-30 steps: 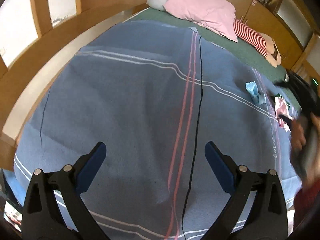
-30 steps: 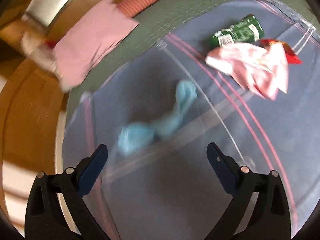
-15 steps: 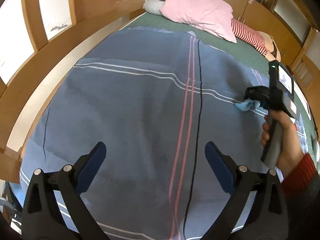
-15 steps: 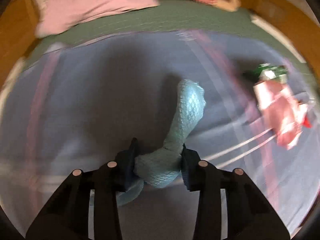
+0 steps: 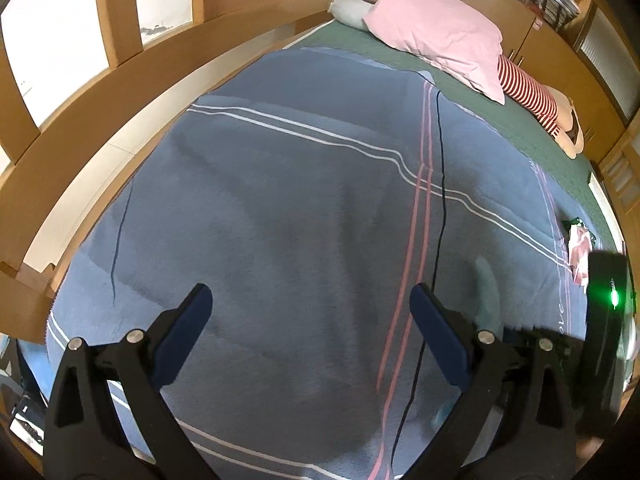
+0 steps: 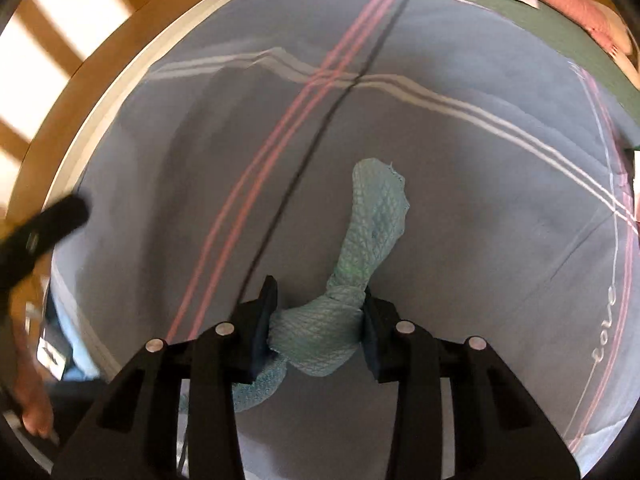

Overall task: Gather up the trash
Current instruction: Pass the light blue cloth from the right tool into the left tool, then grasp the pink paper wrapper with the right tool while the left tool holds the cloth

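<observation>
Pinching teal cloth [image 6: 320,330] in right hand-held gripper [image 6: 318,330], left hand-held gripper [image 5: 306,334] spread, pink pillow [image 5: 436,28] in left view only

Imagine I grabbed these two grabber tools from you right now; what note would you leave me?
Right gripper: jaws shut on the crumpled blue-green paper towel, which is lifted off the blue blanket.
Left gripper: jaws wide open, nothing between them, over bare blanket.
Other trash: a pink wrapper and a green packet lie at the blanket's far right edge, untouched.
Done: the towel is picked up.
Left: drop the towel wherever trash goes (no bin is visible in either view), then fetch the wrapper and packet.
</observation>
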`<state>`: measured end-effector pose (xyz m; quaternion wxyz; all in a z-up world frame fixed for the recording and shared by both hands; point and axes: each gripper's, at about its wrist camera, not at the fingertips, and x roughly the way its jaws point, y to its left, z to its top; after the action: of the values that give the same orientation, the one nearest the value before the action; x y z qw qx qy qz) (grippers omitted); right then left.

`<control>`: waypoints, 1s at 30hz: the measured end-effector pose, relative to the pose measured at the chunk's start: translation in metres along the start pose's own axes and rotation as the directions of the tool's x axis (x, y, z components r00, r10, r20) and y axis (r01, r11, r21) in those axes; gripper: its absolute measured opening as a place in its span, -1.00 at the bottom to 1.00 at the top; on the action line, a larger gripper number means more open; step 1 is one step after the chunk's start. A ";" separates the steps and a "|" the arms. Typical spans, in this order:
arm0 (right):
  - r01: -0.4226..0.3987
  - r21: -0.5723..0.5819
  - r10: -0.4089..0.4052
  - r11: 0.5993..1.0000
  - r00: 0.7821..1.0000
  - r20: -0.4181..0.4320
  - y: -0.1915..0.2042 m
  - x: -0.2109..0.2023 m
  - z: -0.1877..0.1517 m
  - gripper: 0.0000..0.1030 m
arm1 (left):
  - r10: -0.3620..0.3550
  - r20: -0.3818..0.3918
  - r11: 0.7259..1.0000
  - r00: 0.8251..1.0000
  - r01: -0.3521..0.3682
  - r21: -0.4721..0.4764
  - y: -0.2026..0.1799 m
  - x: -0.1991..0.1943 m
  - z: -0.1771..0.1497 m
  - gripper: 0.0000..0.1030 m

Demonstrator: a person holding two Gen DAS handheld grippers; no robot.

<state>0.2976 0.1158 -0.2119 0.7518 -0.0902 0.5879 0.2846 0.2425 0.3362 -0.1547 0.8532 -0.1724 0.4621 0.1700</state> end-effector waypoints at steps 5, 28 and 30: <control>-0.007 -0.051 0.008 0.999 1.000 0.010 0.015 -0.009 -0.010 -0.08 | 0.003 0.005 1.000 1.000 -0.003 0.004 0.001 0.000 0.002 0.91; -0.064 0.247 0.037 0.967 0.993 0.115 -0.052 -0.039 -0.022 0.26 | 0.000 -0.020 1.000 1.000 0.001 0.014 -0.003 0.008 0.000 0.91; -0.016 0.263 -0.026 0.965 0.988 0.153 -0.061 -0.048 -0.021 0.26 | -0.001 -0.023 1.000 1.000 0.002 0.017 -0.004 0.008 0.000 0.91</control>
<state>0.3056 0.0403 -0.1852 0.8012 0.0314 0.5602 0.2081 0.2484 0.3340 -0.1611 0.8493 -0.1676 0.4732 0.1634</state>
